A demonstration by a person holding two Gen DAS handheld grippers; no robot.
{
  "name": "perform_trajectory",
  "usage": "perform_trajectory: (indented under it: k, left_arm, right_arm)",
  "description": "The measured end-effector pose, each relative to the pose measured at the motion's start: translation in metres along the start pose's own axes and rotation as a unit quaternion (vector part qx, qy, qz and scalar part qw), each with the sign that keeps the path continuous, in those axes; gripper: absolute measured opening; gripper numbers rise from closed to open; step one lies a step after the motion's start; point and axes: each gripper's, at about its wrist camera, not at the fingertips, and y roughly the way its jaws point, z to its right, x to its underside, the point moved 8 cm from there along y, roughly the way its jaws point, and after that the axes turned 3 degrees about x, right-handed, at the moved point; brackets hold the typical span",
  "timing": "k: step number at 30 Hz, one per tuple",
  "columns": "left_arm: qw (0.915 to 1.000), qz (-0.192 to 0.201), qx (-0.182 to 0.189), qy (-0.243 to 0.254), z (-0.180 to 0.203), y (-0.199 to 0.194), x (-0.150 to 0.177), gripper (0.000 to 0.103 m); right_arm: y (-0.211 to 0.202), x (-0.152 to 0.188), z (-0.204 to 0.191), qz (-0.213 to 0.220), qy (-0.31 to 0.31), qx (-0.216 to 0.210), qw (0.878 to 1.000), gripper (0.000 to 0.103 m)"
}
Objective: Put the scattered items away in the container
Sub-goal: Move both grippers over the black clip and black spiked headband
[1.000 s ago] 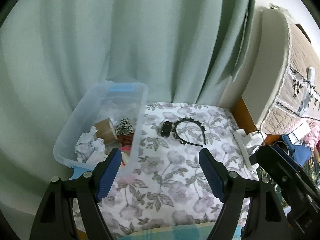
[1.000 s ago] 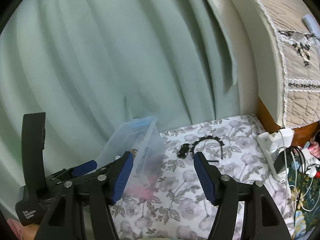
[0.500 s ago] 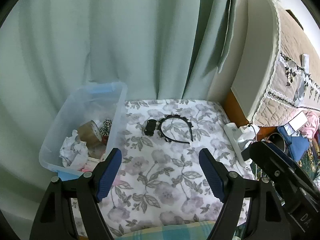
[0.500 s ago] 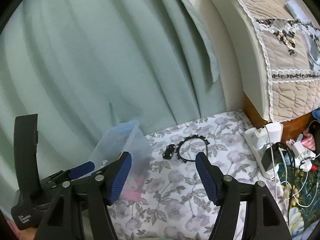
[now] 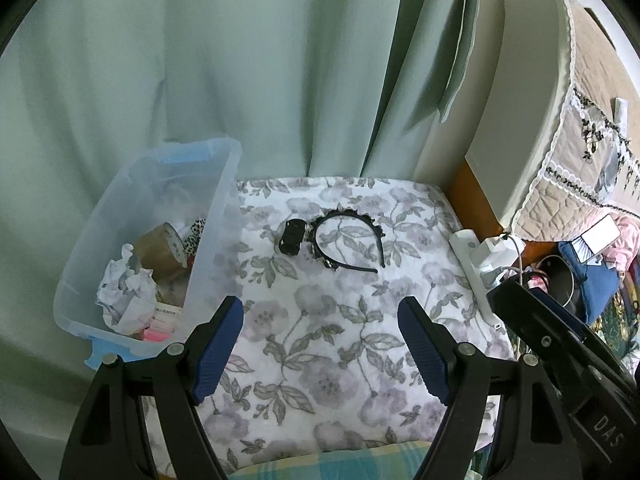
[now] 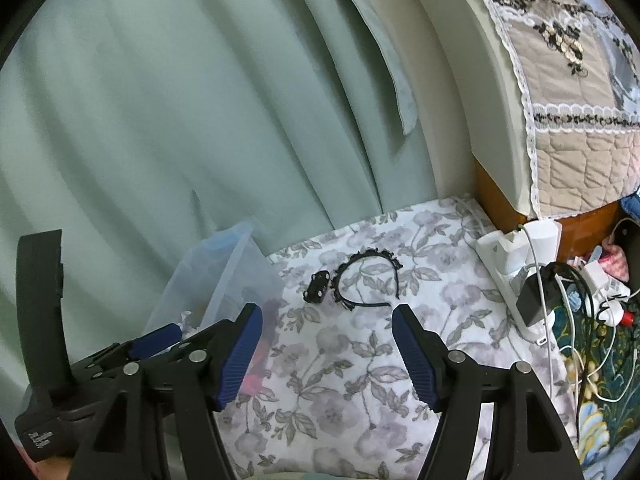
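A black headband (image 5: 349, 242) and a small black hair clip (image 5: 291, 236) lie side by side on the floral cloth (image 5: 320, 320); both also show in the right wrist view, the headband (image 6: 366, 278) right of the clip (image 6: 317, 286). A clear plastic bin (image 5: 120, 240) at the left holds crumpled paper (image 5: 126, 294), a tape roll (image 5: 162, 246) and other items; it also shows in the right wrist view (image 6: 224, 280). My left gripper (image 5: 320, 320) is open and empty, well short of the headband. My right gripper (image 6: 327, 326) is open and empty, just short of both items.
A green curtain (image 5: 240, 80) hangs behind the surface. A white power strip with plugs and cables (image 6: 524, 280) lies along the right edge. A bed headboard with a quilted cover (image 6: 560, 100) rises at the right. The right gripper's body (image 5: 568, 360) shows at the left view's right edge.
Both grippers have pulled back and shifted right from the bin; the headband and clip now sit nearer the centre of both views. Both stayed open and empty.
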Motion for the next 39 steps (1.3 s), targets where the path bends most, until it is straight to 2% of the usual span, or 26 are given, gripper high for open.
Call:
perform_trajectory:
  k: [23, 39]
  left_arm:
    - [0.998, -0.059, 0.024, -0.007, -0.01, 0.083, 0.006, 0.08]
    - [0.9949, -0.098, 0.019, -0.015, -0.023, 0.149, 0.009, 0.08]
  right_arm:
    - [0.081, 0.019, 0.035, -0.075, 0.02, 0.043, 0.996, 0.072]
    - [0.145, 0.035, 0.054, -0.131, 0.027, 0.066, 0.989, 0.072]
